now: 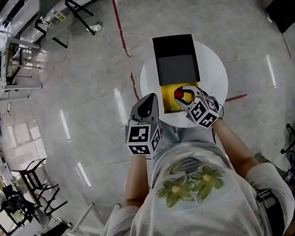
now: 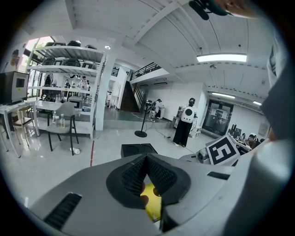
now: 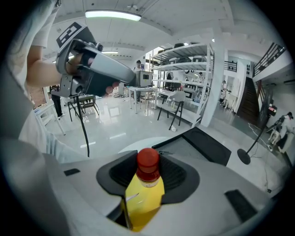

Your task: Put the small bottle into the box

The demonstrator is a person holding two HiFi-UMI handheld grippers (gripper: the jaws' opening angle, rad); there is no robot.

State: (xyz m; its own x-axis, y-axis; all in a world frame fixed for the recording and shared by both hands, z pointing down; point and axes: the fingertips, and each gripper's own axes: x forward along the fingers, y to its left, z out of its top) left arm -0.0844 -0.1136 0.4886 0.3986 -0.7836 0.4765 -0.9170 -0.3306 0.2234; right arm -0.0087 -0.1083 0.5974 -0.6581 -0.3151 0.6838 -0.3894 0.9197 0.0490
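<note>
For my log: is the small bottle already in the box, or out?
Out. The right gripper is shut on the yellow bottle, red cap up, short of the black box.

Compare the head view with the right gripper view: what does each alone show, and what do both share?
Head view only: the whole round white table and the person's printed shirt. Right gripper view only: the right gripper shut on the small bottle's yellow body. Both: the bottle's red cap, the black box and the left gripper.

open box (image 1: 177,70) clear above, lid (image 1: 173,46) behind
</note>
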